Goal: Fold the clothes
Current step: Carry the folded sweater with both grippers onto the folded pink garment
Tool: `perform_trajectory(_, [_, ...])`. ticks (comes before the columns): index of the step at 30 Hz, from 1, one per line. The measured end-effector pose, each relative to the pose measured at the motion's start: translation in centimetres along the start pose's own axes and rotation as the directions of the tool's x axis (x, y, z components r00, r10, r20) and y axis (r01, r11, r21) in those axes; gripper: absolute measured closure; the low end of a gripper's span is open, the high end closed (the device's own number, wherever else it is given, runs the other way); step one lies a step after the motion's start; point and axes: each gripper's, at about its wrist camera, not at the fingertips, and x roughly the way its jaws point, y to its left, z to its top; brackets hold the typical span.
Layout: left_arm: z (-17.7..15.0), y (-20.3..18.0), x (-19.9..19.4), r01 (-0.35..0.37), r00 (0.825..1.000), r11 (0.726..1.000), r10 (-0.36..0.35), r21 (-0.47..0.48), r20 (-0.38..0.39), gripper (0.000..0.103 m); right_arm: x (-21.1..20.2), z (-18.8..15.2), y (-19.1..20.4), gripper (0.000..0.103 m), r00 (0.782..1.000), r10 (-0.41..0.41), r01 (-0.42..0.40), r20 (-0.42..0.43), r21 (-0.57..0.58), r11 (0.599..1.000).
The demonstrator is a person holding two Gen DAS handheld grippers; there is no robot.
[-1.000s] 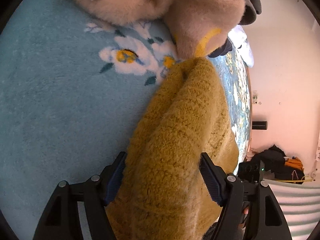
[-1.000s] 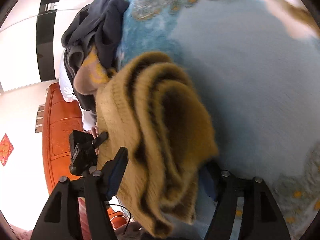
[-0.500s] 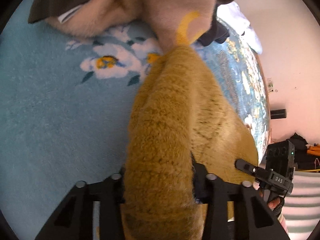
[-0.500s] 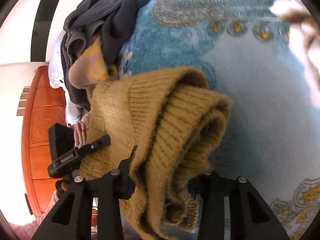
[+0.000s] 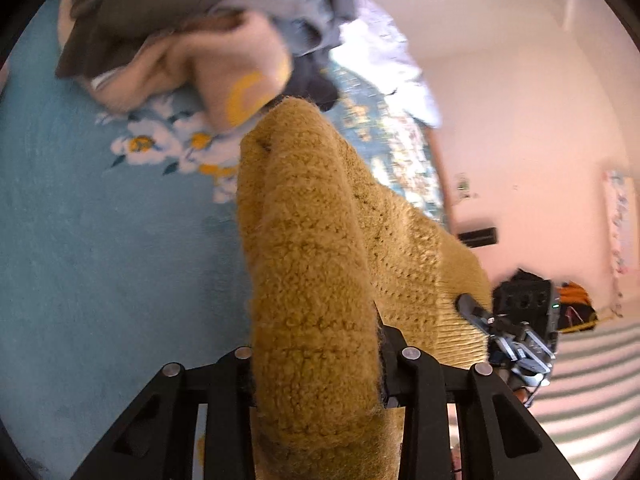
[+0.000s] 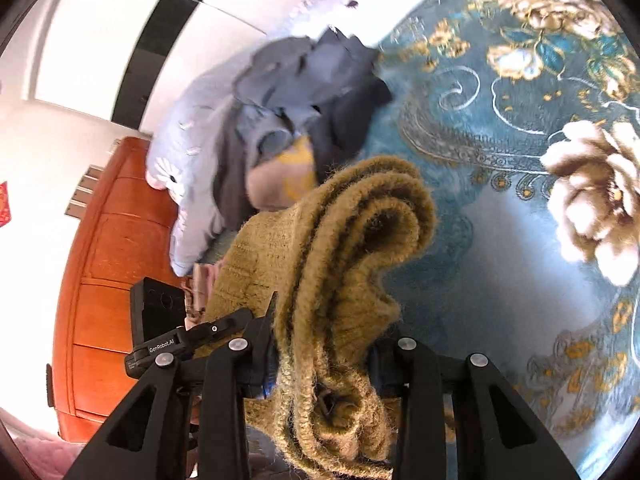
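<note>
Mustard knit sweater (image 5: 316,280) is clenched thick in both the left gripper (image 5: 316,364) and the right gripper (image 6: 320,348), so its bunched layers may slip out or drag the clothes pile (image 6: 288,112) just beside it.

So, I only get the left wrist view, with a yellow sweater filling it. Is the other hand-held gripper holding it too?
Observer: Yes. The right hand-held gripper is shut on the sweater, which is bunched in several layers there.
Operator: Anything to its side that I can't see?
Observer: Orange wooden furniture, on the left.
Operator: And on the right?
Observer: A big cream flower in the blue cover's pattern.
</note>
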Motion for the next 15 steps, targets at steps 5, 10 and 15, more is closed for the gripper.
perform_trajectory(5, [-1.0, 0.0, -3.1, 0.065, 0.998, 0.998, -0.064, -0.013, 0.023, 0.067, -1.3, -2.0, 3.0, 0.067, 1.000, 0.004, -0.004, 0.030, -0.022, 1.000])
perform_trajectory(10, [-1.4, 1.3, -7.2, 0.090, 0.993, 0.995, -0.086, -0.043, 0.082, 0.067, -0.4, -2.5, 6.9, 0.066, 1.000, -0.004, 0.005, 0.008, -0.074, 0.997])
perform_trajectory(15, [-1.8, 4.4, -14.2, 0.095, 0.979, 0.992, -0.078, -0.082, 0.189, 0.067, 3.3, -1.9, 12.5, 0.067, 0.999, 0.010, -0.018, -0.052, -0.166, 0.986])
